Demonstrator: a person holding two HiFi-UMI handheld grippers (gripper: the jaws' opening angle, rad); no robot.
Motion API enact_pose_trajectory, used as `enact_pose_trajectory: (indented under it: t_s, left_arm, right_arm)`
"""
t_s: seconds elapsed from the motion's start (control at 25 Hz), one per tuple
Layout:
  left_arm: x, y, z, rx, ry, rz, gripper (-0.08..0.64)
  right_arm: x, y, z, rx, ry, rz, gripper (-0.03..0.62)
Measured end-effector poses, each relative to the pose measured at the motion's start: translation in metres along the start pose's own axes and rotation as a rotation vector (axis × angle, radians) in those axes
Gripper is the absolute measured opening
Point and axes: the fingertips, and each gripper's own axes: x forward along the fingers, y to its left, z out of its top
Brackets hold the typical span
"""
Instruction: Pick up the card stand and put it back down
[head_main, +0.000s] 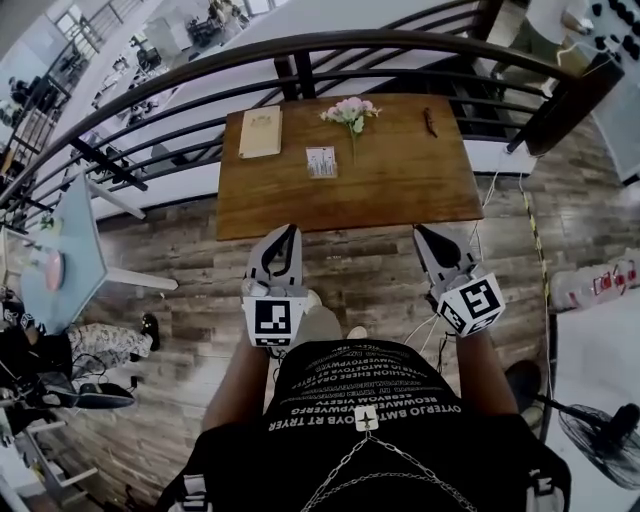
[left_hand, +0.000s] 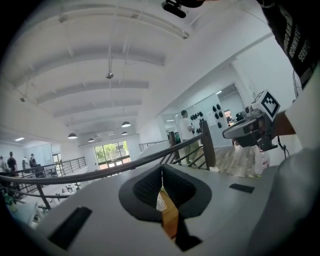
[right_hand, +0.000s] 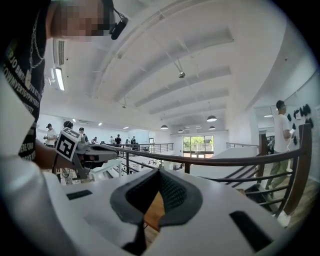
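The card stand (head_main: 321, 161), a small white printed card, stands near the middle of the wooden table (head_main: 400, 190). Both grippers hover over the floor short of the table's near edge, well apart from the stand. My left gripper (head_main: 293, 230) is shut with nothing in it, and so is my right gripper (head_main: 418, 231). In the left gripper view the pads (left_hand: 150, 187) meet, and a sliver of the white card (left_hand: 160, 202) and table wood shows below them. The right gripper view shows shut jaws with only table wood (right_hand: 154, 210) beneath.
On the table lie a tan booklet (head_main: 260, 132) at the back left, a pink flower sprig (head_main: 350, 111) at the back middle and a small dark object (head_main: 430, 122) at the back right. A curved dark railing (head_main: 300, 45) runs behind the table. A fan (head_main: 605, 440) stands at the lower right.
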Motion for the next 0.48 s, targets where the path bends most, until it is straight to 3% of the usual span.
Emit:
enact_pose_trajectory:
  t_s: [0.48]
  left_arm:
    - [0.008, 0.013, -0.001, -0.009, -0.012, -0.013, 0.028]
  right_arm:
    - [0.008, -0.008, -0.003, 0.039, -0.020, -0.044, 0.000]
